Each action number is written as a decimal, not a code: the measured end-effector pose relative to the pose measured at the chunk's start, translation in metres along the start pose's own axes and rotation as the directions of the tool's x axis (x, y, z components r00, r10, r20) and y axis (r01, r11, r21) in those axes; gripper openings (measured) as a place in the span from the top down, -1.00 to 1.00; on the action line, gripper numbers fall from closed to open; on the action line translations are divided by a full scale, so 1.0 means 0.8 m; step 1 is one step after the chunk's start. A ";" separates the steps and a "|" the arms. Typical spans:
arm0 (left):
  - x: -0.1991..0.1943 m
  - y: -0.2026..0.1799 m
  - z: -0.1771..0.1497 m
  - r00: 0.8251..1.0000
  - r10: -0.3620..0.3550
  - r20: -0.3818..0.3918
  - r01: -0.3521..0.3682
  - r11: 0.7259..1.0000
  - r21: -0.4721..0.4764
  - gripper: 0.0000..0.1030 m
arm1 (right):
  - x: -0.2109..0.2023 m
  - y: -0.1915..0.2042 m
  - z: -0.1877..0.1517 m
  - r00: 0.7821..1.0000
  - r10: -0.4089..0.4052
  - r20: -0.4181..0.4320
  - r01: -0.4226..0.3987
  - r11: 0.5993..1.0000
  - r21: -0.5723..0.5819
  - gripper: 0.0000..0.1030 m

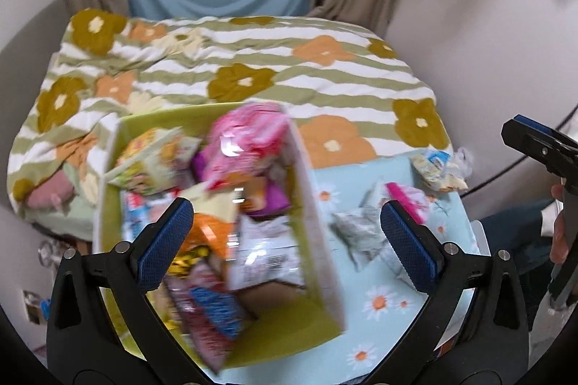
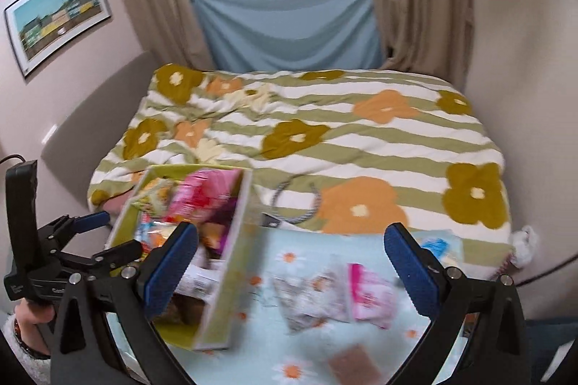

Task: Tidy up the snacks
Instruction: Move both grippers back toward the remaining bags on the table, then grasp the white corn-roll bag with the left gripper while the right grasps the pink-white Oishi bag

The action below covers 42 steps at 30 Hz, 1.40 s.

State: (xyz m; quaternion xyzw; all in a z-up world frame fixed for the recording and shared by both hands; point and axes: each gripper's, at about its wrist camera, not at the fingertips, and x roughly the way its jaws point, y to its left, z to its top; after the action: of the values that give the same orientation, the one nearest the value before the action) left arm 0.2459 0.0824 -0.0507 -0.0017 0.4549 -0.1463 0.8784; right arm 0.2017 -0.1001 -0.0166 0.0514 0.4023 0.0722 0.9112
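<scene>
Left wrist view looks down over the left tongs (image 1: 285, 240), spread wide and pinching nothing, above a green box (image 1: 321, 233) on the tabletop (image 1: 379, 305), which wears a pale blue daisy cloth. This box stands along the tabletop's left edge and is crammed with snacks: a pink bag (image 1: 245, 139) heaped at its far end, a yellow pack (image 1: 148, 161) at its far left, a white pack (image 1: 267, 251) against its right wall, an orange one (image 1: 206, 233) mid-box and a red and blue one (image 1: 213, 309) at the near end. Right of the box, loose on the cloth, lie a silver wrapper (image 1: 361, 233), a pink packet (image 1: 408, 200) just behind it, and a cream packet (image 1: 437, 172) at the far right corner. A bed (image 1: 253, 67) with a striped flower quilt meets the tabletop's far edge.

Right wrist view shows the right tongs (image 2: 290, 262) likewise spread and empty, hovering over the cloth between the box (image 2: 231, 276) and the silver wrapper (image 2: 307, 294); the pink packet (image 2: 368, 294) touches the wrapper's right side. A brown packet (image 2: 354, 367), blurred, lies at the near edge. At the left, a hand (image 2: 29, 323) grips the other tool's handle.
</scene>
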 end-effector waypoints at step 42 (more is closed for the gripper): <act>0.276 -0.207 -0.085 0.930 0.171 -0.325 -0.018 0.905 0.424 -0.83 | 0.131 -0.187 -0.173 0.941 0.202 -0.271 -0.208 0.978 0.007 -1.00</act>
State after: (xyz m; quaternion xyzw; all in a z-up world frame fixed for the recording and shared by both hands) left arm 0.2693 -0.1244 -0.2441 0.2332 0.5638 -0.1937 0.7683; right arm 0.1828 -0.2244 -0.2083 0.0729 0.5145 0.1770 0.8358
